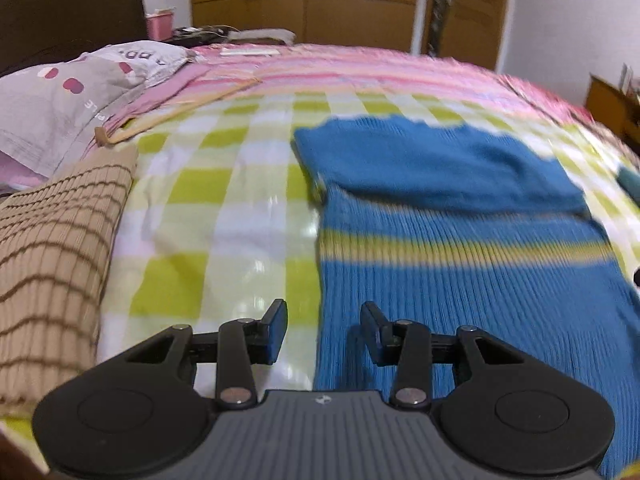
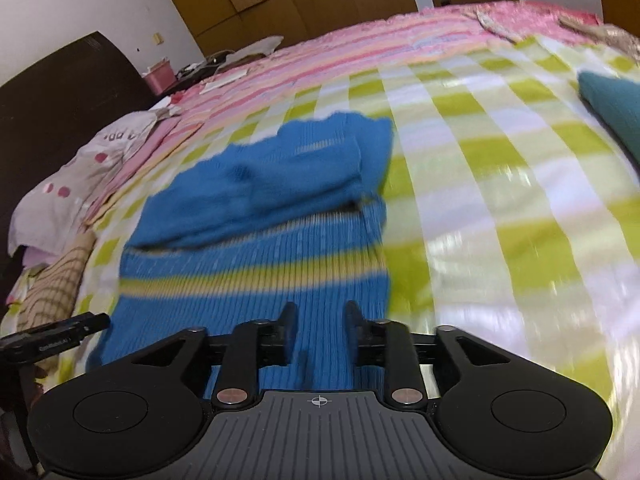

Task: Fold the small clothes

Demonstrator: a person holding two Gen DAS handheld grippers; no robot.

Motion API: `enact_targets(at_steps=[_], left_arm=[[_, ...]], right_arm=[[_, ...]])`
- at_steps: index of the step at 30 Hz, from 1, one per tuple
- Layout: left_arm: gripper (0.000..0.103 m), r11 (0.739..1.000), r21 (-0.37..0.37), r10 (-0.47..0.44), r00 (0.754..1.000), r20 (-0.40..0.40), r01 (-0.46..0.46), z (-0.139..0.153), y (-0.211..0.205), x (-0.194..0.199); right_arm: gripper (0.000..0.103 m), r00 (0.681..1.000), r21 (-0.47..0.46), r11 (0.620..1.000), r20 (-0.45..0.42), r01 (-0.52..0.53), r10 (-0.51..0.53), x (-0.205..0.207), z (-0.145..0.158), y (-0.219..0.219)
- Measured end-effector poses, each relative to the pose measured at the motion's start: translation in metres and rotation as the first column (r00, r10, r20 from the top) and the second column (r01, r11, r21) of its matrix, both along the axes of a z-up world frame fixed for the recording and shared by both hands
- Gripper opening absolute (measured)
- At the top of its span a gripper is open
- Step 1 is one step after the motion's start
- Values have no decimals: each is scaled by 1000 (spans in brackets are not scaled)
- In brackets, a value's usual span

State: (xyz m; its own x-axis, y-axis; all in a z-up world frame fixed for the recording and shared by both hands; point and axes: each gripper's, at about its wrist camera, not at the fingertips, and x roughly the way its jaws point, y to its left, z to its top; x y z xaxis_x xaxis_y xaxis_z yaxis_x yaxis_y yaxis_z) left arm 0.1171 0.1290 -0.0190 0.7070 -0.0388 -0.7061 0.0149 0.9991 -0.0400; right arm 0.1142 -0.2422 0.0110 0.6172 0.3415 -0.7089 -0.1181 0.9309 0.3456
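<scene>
Blue ribbed knit sweater with a yellow stripe (image 1: 460, 240), top part folded down over itself, flat on green-and-white checked bedcover (image 1: 224, 216); left gripper (image 1: 323, 330) released and empty over its near left edge, right gripper (image 2: 320, 334) parted, nothing pinched, above its near hem.

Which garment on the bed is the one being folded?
On the green-and-white checked sheet lies a blue ribbed knit top, its upper part folded down. A yellow stripe across it sets it apart from the beige brown-lined folded cloth at its left.
</scene>
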Motion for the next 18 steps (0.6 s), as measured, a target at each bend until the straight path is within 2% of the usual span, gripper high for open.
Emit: enact_targets(at_steps=[3,8,18], left_arm=[[46,1000,15,-23,999,-31,23,1,-2,-19],[47,999,-39,-22,996,-82,19,4,1,-38],[47,999,21,-37,988,-149,40,1,-10,-46]], right_arm=[[29,1000,5,1000,-11,-4,4,-21,-2,-5],[31,999,39,999,-38,-12,13,-48,-7,-13],[32,996,58,998,-87,-1,6,-76,-16,-25]])
